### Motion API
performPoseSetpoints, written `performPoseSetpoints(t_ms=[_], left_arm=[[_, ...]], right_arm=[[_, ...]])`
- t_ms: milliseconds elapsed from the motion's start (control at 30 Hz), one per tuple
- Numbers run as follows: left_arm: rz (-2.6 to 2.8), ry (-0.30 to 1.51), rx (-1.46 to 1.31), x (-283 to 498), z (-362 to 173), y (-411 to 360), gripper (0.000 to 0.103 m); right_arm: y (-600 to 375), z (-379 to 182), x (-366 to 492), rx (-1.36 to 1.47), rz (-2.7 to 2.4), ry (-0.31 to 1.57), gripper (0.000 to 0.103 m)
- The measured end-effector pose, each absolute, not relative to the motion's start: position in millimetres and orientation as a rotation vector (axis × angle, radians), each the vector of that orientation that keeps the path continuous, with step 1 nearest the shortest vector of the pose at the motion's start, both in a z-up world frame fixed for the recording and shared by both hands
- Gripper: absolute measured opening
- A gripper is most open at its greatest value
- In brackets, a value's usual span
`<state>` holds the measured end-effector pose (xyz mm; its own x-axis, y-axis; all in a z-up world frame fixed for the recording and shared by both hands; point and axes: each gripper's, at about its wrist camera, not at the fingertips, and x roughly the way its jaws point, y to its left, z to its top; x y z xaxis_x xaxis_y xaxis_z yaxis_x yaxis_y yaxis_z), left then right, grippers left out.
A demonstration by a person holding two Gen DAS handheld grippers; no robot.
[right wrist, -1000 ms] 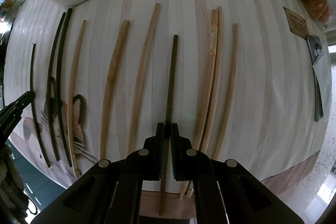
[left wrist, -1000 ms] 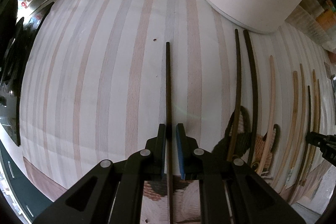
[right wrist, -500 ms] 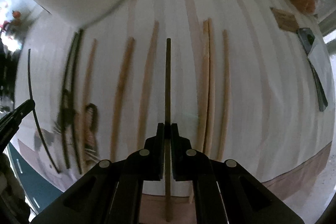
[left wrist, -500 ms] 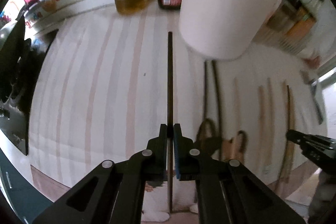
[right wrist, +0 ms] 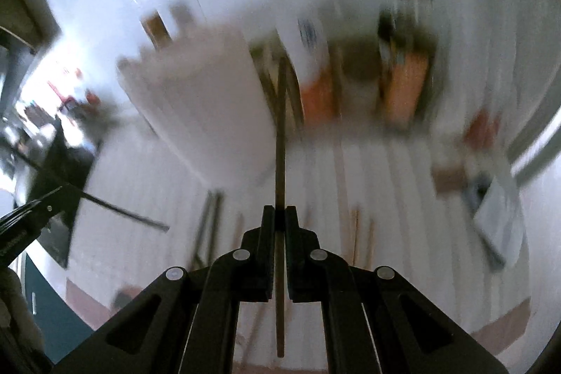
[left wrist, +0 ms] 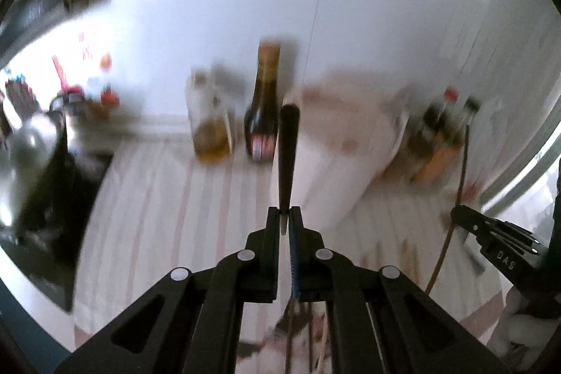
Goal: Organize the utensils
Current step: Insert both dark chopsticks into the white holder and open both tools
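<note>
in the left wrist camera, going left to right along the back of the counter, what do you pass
Oil jug → dark sauce bottle → dark chopstick held by the left gripper → white container → condiment bottles → right gripper.

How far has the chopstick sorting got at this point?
Nothing looks stowed yet. In hand: the left gripper is shut on a dark chopstick, the right gripper on another, both lifted toward the white container. Left: several chopsticks lie on the striped cloth; blur hides the count.
</note>
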<state>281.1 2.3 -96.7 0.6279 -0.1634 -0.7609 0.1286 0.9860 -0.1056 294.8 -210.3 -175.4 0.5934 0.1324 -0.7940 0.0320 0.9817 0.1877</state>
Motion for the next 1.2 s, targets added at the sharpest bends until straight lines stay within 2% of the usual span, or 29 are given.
performPoseSetpoints(t_ms=[300, 567, 733, 1000, 1133, 1200], left_arm=[[-0.203, 0.667, -0.051, 317, 1, -6, 0.003], [-0.226, 0.627, -0.034, 366, 26, -17, 0.002], [-0.248, 0.668, -0.048, 411, 11, -23, 0.002], [-0.261, 0.758, -0.060, 461, -31, -26, 0.002], [-0.282, 0.819, -0.075, 469, -46, -27, 0.003], [-0.280, 0.844, -0.087, 467, -46, -27, 0.007]], right_arm=[[-196, -67, 347, 0.182, 0.128, 0.671, 0.005], [-182, -20, 411, 0.201, 0.130, 0.554, 0.005], [-181, -21, 449, 0.236, 0.120, 0.525, 0.005], [-174, -58, 500, 0.246, 0.103, 0.517, 0.005], [-170, -80, 513, 0.223, 0.125, 0.577, 0.005], [-172, -90, 513, 0.218, 0.141, 0.627, 0.006]])
